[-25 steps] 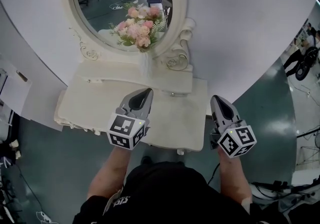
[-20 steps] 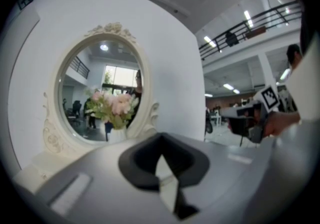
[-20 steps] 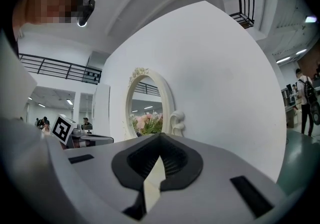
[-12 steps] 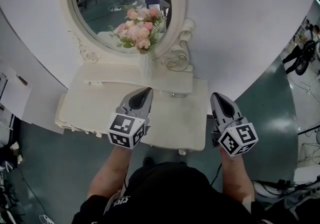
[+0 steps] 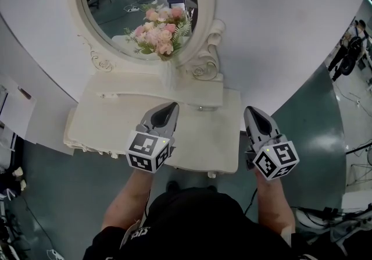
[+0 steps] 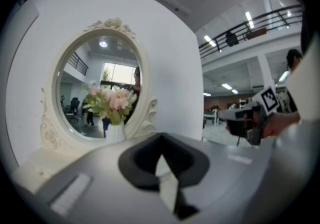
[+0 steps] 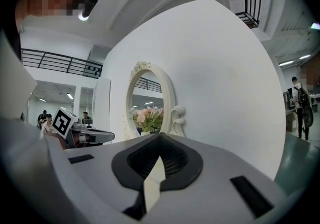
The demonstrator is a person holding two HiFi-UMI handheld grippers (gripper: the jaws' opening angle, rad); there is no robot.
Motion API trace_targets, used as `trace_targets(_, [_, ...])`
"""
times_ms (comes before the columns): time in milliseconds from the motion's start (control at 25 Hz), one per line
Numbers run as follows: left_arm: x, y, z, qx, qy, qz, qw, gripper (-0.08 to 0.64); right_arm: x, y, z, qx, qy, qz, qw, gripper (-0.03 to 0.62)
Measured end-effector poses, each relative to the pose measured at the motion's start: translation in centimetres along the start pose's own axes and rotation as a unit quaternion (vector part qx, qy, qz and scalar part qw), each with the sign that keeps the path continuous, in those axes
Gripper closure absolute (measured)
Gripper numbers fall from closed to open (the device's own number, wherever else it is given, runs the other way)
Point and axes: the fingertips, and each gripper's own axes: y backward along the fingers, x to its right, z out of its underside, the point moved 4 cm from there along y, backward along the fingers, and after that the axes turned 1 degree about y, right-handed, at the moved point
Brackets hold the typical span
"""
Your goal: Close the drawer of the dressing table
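The cream dressing table (image 5: 99, 122) stands against a curved white wall, with an oval mirror (image 5: 116, 6) and a vase of pink flowers (image 5: 158, 32) on it. Under the mirror is a low drawer unit with small knobs at the left (image 5: 103, 95) and the right (image 5: 200, 108). From above I cannot tell how far either drawer stands out. My left gripper (image 5: 171, 106) hovers shut over the tabletop, just left of the right knob, holding nothing. My right gripper (image 5: 250, 114) is shut and empty, off the table's right edge. In the gripper views both the left gripper (image 6: 160, 139) and the right gripper (image 7: 160, 138) face the mirror.
Another knob (image 5: 210, 176) sits on the table's front edge, near my body. White panels (image 5: 17, 107) lean at the left. Green floor (image 5: 314, 113) lies to the right, where a person (image 5: 349, 49) stands far off. Cables lie on the floor at the lower right.
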Motion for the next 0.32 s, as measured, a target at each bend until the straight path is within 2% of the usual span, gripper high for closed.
trace_targets(320, [0.4, 0.25, 0.76, -0.005, 0.006, 0.001, 1.0, 0.555, -0.38, -0.21, 0.61, -0.002, -0.005, -0.006, 1.0, 0.6])
